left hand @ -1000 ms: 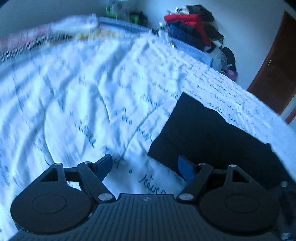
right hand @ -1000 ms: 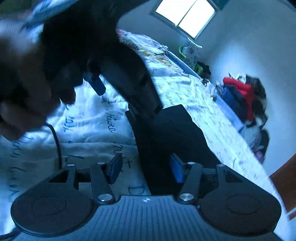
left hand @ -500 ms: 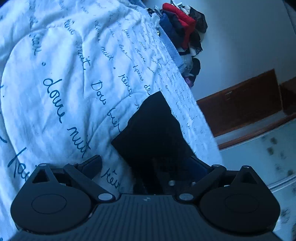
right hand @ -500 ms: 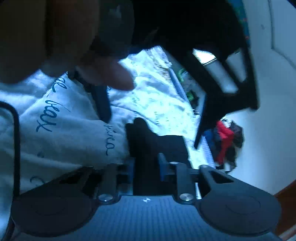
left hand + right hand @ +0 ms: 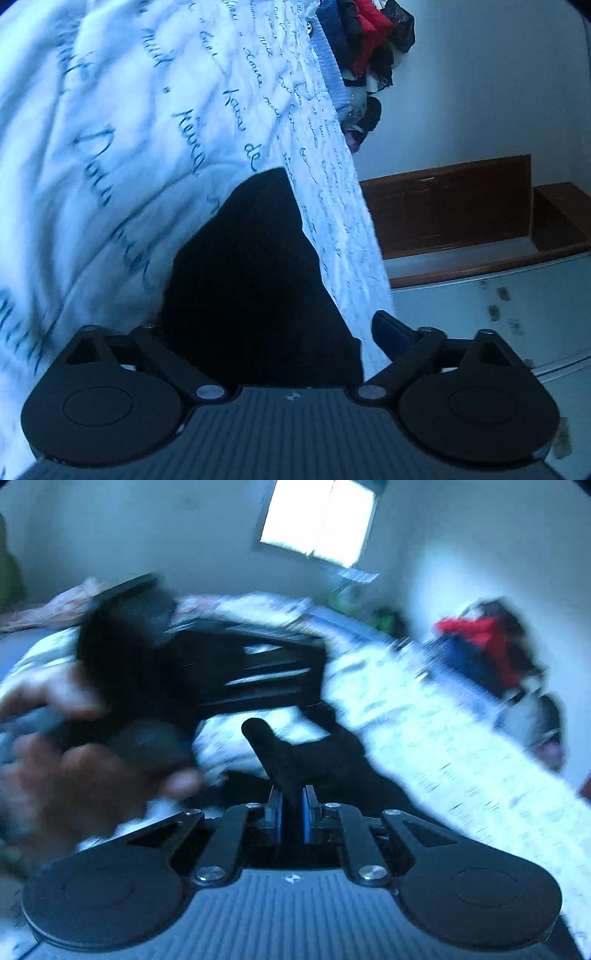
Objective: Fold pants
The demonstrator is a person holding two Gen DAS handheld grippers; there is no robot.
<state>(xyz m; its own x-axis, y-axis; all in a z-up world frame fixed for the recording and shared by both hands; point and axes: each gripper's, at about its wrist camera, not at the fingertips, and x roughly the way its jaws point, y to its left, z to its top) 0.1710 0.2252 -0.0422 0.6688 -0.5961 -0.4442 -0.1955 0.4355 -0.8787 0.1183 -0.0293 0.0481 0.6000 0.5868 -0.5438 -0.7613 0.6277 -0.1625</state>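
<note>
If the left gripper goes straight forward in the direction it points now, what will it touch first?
Most likely the black pants: they lie between the open fingers of the left gripper, spread on the white bedsheet. Depth is unclear, so contact may already exist.

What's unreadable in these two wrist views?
- Left wrist: the pants run under the left tongs; their near end and the left finger are hidden by dark cloth, so any contact is unclear.
- Right wrist: motion blur smears the bedspread and the clothes pile.
- Right wrist: right tongs pinch the pants; which part cannot be told.
</note>
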